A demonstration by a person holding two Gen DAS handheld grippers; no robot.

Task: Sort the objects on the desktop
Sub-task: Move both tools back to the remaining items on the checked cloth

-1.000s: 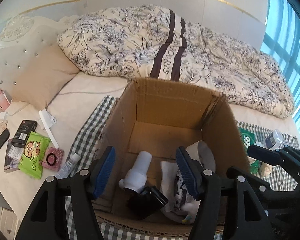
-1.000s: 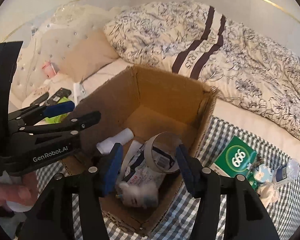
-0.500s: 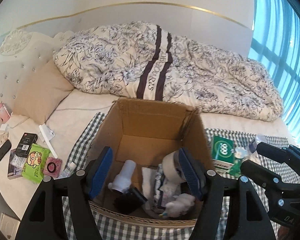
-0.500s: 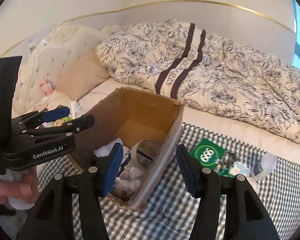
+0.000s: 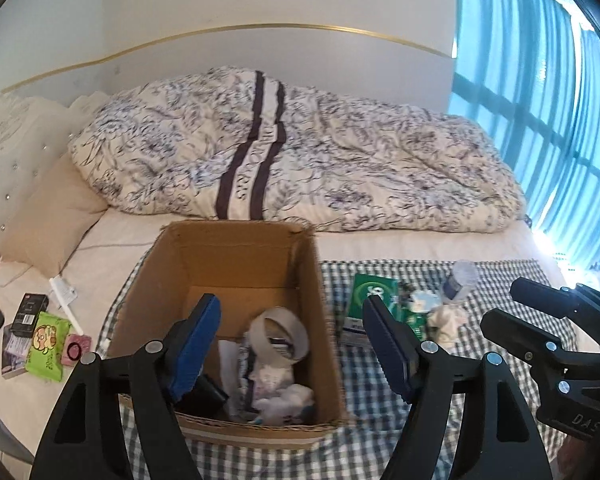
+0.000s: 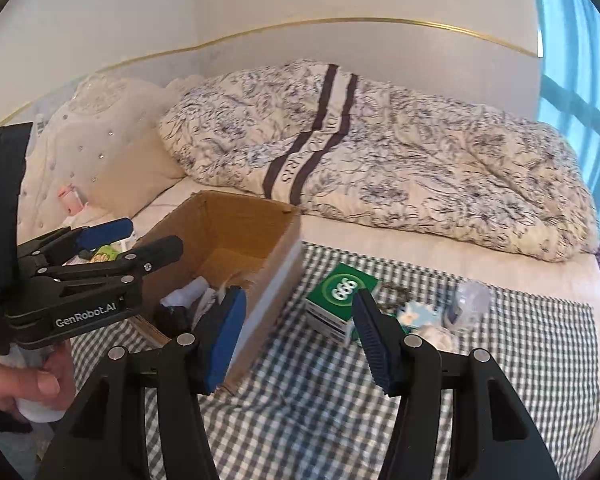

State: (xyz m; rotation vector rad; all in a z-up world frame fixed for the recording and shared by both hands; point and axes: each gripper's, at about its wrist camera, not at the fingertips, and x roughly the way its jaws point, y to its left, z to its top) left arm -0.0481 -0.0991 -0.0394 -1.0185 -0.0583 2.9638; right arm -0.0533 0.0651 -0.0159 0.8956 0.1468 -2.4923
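We hold both tongs above a blue-and-white checked cloth (image 6: 520, 360) spread on the bed, and both stand released, gripping nothing. Our left gripper (image 5: 290, 344) hovers over the near half of the open brown cardboard box (image 5: 312, 308); between its blue pads we see a grey roll of tape (image 5: 278, 334) standing on edge atop white packets, with a white bottle (image 6: 186, 294) lying flat further left, its long axis running from near-left to far-right. Our right gripper (image 6: 298, 336) hangs just right of the box, over bare cloth near its right wall. The green rectangular carton marked 666 (image 6: 340, 294) lies flat on the cloth just beyond the right gripper's right pad, apart from it, its long axis running near to far. A small clear bottle (image 6: 470, 300) and pale blue-and-white bits lie to the carton's right. A hand (image 6: 24, 388) grips the left gripper's white handle, fingers curled round it, the tool levelled toward the box.
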